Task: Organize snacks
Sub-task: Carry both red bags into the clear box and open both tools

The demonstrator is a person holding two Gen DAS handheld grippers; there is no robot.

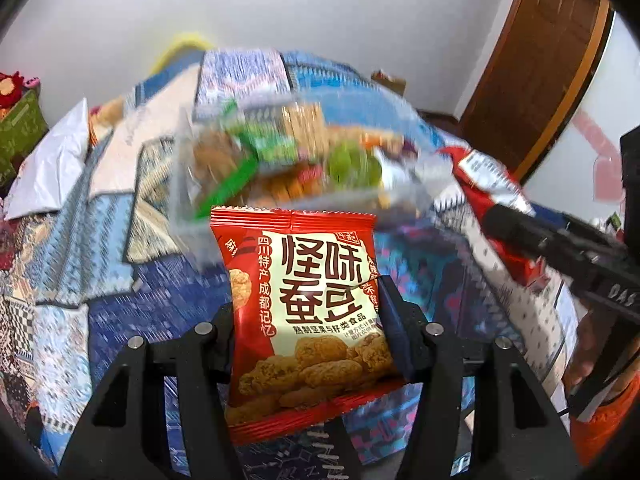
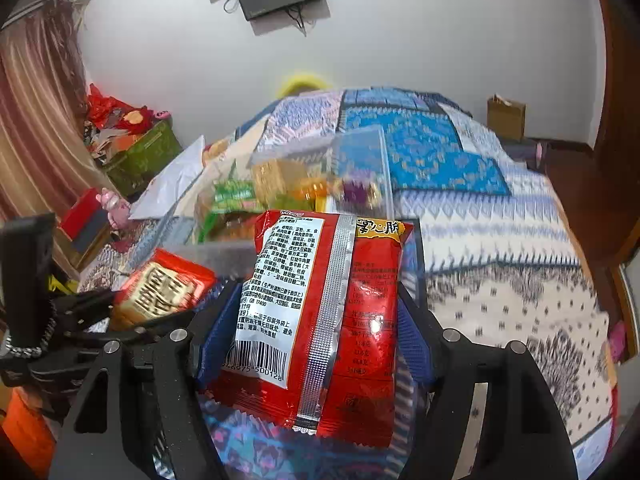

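1. Bed (image 2: 500,248): covered by a patchwork quilt, it serves as the work surface. Both tools are held above its near end.
2. Clear container (image 1: 304,160): a transparent box standing on the quilt just ahead of both grippers. It already holds mixed snacks; motion blur hides their details.
3. Step in hand, as a judgement: transport. Both packets are being carried toward the container. The next move calls for bringing each packet over the open top, then parting the fingers to drop it.
4. Right gripper (image 2: 320,312): clamped on the red noodle-style packet (image 2: 320,320), back label facing the camera.
5. Left gripper (image 1: 308,320): clamped on the red broad-bean packet (image 1: 304,312), held upright, short of the container's near wall.
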